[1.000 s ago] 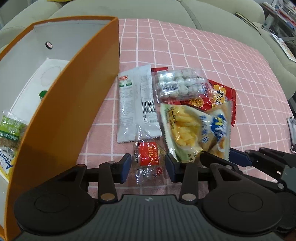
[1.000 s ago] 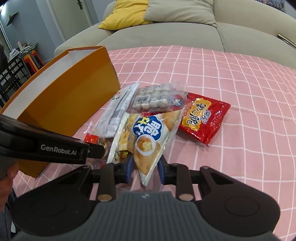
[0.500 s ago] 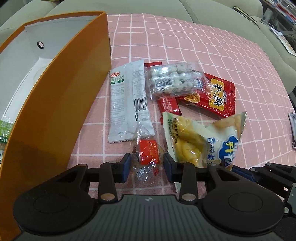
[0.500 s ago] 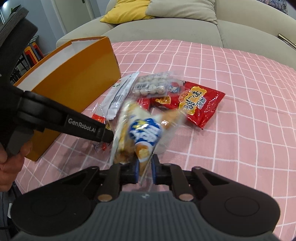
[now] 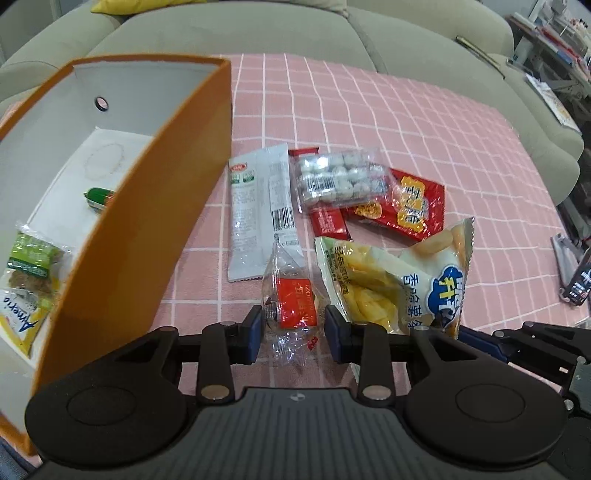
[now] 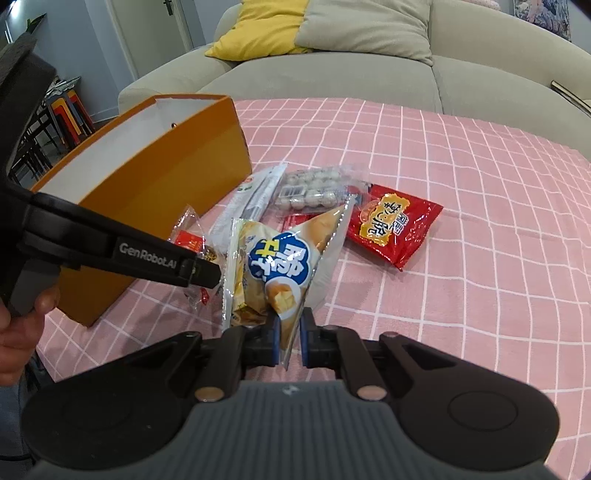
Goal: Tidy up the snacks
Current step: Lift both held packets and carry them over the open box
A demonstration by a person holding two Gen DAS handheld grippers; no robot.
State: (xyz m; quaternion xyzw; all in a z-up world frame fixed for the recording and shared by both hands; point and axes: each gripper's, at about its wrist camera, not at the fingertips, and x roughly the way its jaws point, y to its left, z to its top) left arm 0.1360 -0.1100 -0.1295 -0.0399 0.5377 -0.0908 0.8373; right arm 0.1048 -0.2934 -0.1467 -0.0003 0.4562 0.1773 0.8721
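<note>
An orange box [image 5: 155,229] with a white inside stands at the left and holds a few snack packs [image 5: 29,258]. My right gripper [image 6: 288,341] is shut on the corner of a yellow and blue chip bag [image 6: 280,266], lifted and tilted off the cloth; the bag also shows in the left wrist view [image 5: 399,284]. My left gripper [image 5: 293,330] is open, its jaws on either side of a small clear packet with a red label [image 5: 295,299]. A white bar pack [image 5: 255,206], a clear pack of white balls [image 5: 340,179] and a red bag [image 5: 406,210] lie behind.
Everything rests on a pink checked cloth [image 6: 461,192] over a table. A beige sofa [image 6: 369,70] with a yellow cushion [image 6: 266,29] runs along the far side. Stools [image 6: 66,114] stand at the far left. A small dark red pack [image 5: 328,221] lies under the ball pack.
My right gripper closed on the chip bag and raised it off the cloth. My left gripper drew closer around the red-label packet, jaws still apart.
</note>
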